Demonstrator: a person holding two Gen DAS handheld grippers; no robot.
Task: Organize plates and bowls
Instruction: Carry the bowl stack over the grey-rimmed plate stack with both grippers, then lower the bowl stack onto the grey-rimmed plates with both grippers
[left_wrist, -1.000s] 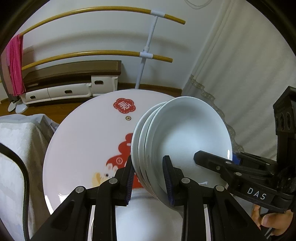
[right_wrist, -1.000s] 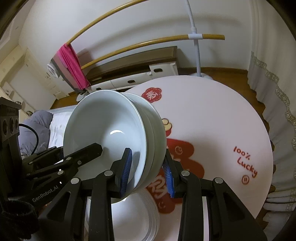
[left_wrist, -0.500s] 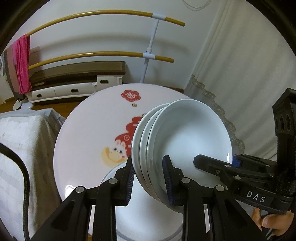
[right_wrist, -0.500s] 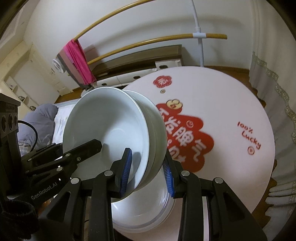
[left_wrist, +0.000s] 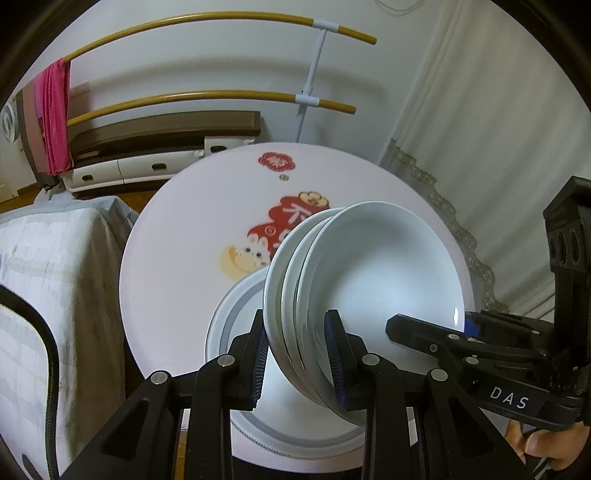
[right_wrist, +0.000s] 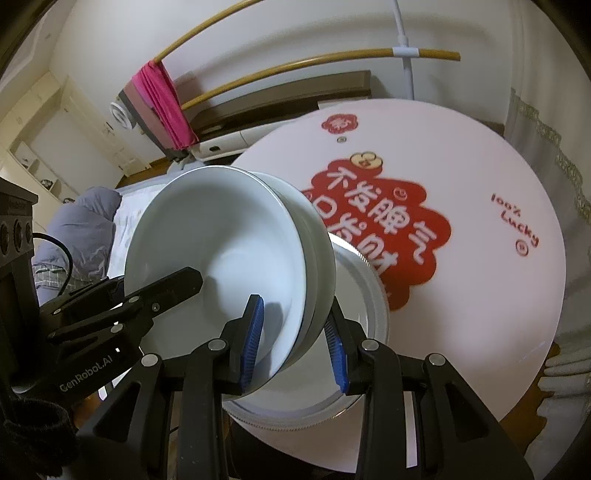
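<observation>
Bowls (left_wrist: 354, 295), a nested white stack, hang tilted above the plates (left_wrist: 236, 306) at the surface's (left_wrist: 177, 236) 6 o'clock edge. Left gripper (left_wrist: 295, 354) and right gripper (right_wrist: 291, 336) are each clenched on opposite rims. Judged heavy, rigid, glazed-slick and breakable; two-sided rim holds suit them.

Home bedroom: bedding (left_wrist: 48, 266), drying rack (left_wrist: 221, 96)
</observation>
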